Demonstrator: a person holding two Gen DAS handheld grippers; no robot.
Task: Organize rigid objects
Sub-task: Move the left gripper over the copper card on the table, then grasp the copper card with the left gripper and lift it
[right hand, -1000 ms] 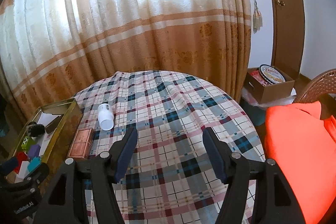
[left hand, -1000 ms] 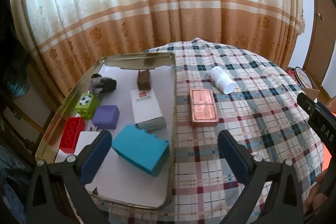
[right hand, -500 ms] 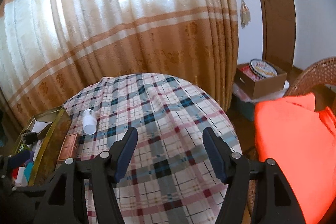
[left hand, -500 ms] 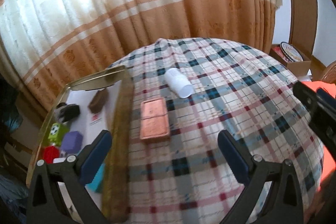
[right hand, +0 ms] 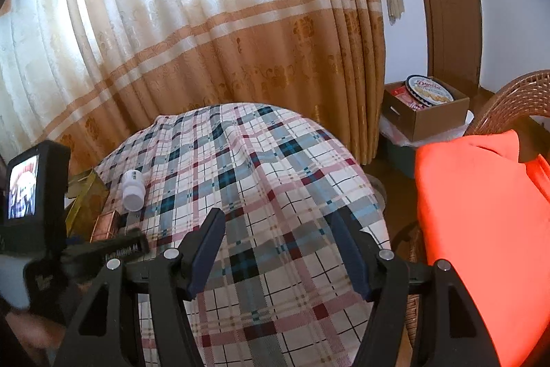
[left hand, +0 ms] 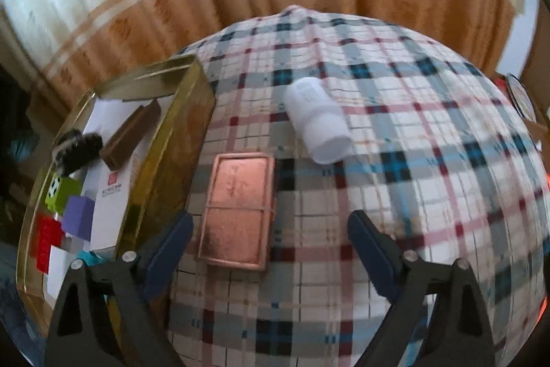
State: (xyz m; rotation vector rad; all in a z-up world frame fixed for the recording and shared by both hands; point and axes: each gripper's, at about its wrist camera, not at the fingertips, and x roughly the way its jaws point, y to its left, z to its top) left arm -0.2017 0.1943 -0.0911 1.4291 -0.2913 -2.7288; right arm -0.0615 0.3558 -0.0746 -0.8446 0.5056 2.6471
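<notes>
Plaid tablecloth [left hand: 395, 133], left gripper [left hand: 268, 250] now nearer copper tin [left hand: 237, 208], fingers apart

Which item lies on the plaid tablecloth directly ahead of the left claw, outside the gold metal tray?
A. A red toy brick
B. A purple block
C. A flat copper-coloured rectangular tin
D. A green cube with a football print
C. The flat copper-coloured rectangular tin lies on the plaid tablecloth just ahead of the open left claw, beside the gold metal tray that holds the coloured blocks.
</notes>
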